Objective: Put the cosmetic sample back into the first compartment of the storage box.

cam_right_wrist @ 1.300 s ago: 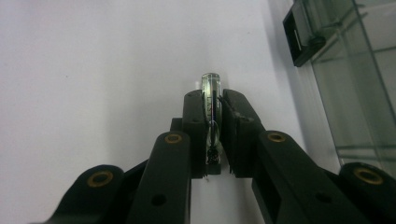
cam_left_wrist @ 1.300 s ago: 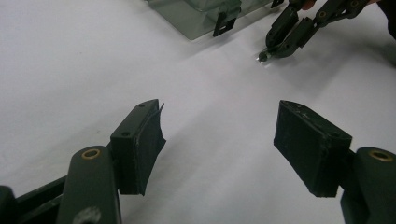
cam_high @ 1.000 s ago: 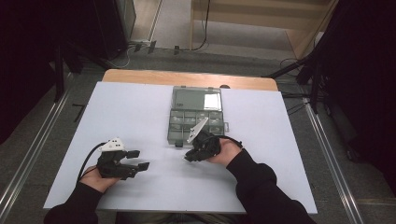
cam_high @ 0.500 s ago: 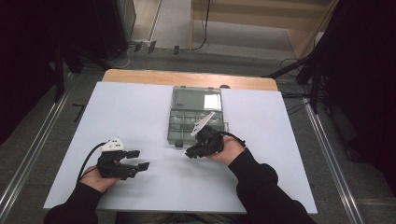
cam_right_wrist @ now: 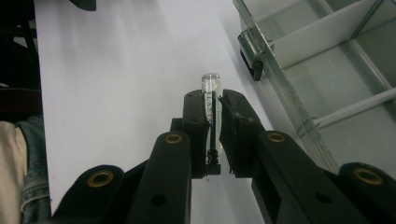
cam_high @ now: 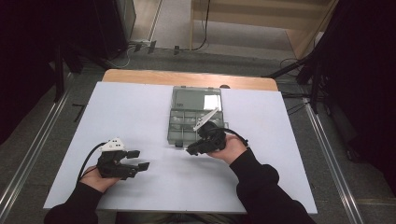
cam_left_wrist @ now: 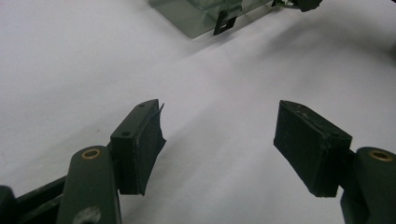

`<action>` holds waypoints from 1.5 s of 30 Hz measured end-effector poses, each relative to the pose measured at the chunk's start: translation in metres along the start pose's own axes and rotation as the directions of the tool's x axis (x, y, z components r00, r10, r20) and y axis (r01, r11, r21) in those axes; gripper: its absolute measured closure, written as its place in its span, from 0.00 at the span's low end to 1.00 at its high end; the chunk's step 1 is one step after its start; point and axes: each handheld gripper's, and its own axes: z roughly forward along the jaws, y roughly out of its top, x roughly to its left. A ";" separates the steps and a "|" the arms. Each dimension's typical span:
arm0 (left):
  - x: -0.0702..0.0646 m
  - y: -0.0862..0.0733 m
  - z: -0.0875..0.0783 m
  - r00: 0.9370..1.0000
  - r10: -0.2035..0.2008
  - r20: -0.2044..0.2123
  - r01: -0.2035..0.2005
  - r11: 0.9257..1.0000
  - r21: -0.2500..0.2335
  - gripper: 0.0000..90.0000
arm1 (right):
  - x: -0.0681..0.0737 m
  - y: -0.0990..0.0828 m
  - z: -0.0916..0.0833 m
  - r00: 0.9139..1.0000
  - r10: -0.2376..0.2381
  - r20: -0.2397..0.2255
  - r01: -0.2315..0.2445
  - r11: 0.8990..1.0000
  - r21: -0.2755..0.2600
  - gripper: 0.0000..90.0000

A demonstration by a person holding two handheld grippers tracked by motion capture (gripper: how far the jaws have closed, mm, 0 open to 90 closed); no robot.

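right fingers tight round clear tube, beside organiser box edge

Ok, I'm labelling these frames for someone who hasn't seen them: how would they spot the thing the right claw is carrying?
Start at the clear compartment box on the white table. Just beside its near edge, the right claw is shut on a small clear tube, with red and dark markings, poking past the tips.

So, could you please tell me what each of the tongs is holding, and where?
The right tongs pinch a small clear tube along its body, its rounded end sticking out. The left tongs are open, holding nothing.
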 end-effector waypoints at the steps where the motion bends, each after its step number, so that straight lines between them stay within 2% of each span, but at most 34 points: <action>1: 0.000 0.000 0.000 1.000 0.000 0.000 0.000 1.000 0.000 0.36 | 0.000 0.000 -0.001 1.000 0.003 0.003 -0.003 1.000 -0.004 0.91; 9: 0.000 0.000 0.000 1.000 0.000 -0.002 0.000 1.000 0.000 0.36 | 0.000 0.005 -0.008 0.998 0.052 0.017 -0.052 0.999 -0.011 0.91; 14: 0.000 0.000 0.000 1.000 0.001 -0.002 0.000 1.000 0.003 0.36 | -0.001 0.009 -0.013 0.995 0.097 0.025 -0.097 0.995 -0.015 0.91; 15: 0.000 0.000 0.001 1.000 -0.001 0.000 0.001 1.000 0.004 0.36 | -0.002 0.010 -0.014 0.995 0.091 0.027 -0.091 0.996 -0.014 0.91; 18: 0.000 0.000 0.002 1.000 0.000 0.001 0.000 1.000 0.002 0.36 | -0.003 0.016 -0.014 0.992 0.126 0.021 -0.125 0.992 -0.024 0.91; 25: 0.001 0.000 0.002 1.000 0.001 0.002 -0.001 1.000 0.004 0.36 | -0.002 0.025 -0.015 0.991 0.127 0.032 -0.125 0.991 -0.041 0.91; 34: 0.000 0.000 0.002 1.000 0.003 0.006 -0.003 1.000 -0.001 0.36 | -0.008 0.032 -0.017 0.986 0.162 0.034 -0.160 0.986 -0.049 0.91; 45: 0.000 0.000 0.002 1.000 0.000 0.005 0.000 1.000 -0.001 0.36 | -0.012 0.043 -0.015 0.985 0.165 0.047 -0.162 0.985 -0.061 0.91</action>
